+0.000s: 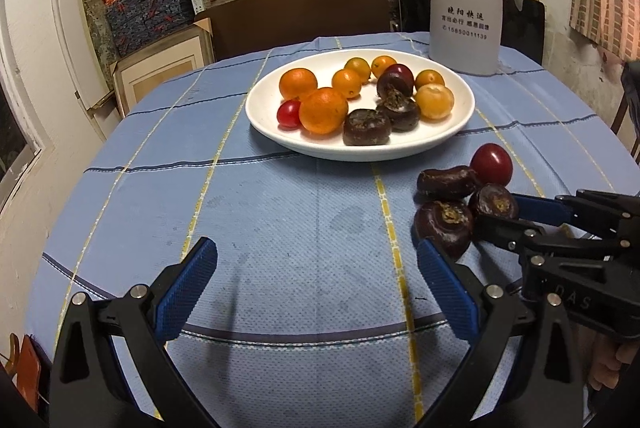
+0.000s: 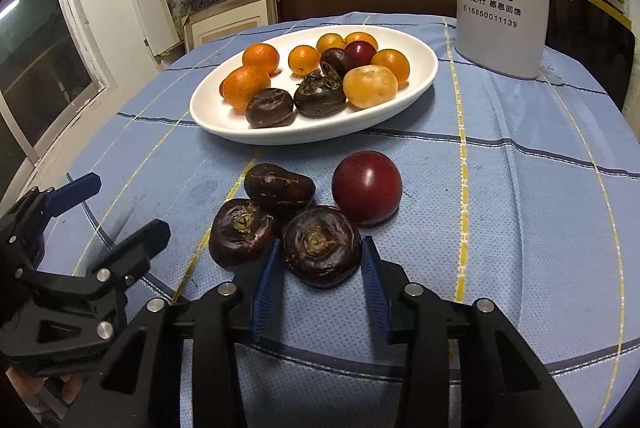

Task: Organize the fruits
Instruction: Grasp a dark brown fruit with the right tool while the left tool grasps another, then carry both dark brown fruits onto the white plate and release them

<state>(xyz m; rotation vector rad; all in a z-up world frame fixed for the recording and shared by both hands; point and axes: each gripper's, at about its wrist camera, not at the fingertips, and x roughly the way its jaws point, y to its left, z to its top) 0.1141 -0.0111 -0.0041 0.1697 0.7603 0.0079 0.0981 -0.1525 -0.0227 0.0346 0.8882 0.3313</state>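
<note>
Right fingers [image 2: 267, 280] pressing dark chestnut [image 2: 321, 246], left gripper [image 1: 316, 292] wide

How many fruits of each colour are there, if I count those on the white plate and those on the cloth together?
orange fruit, one of them paler: 7
dark brown fruit: 6
red fruit: 3
Total: 16
</note>
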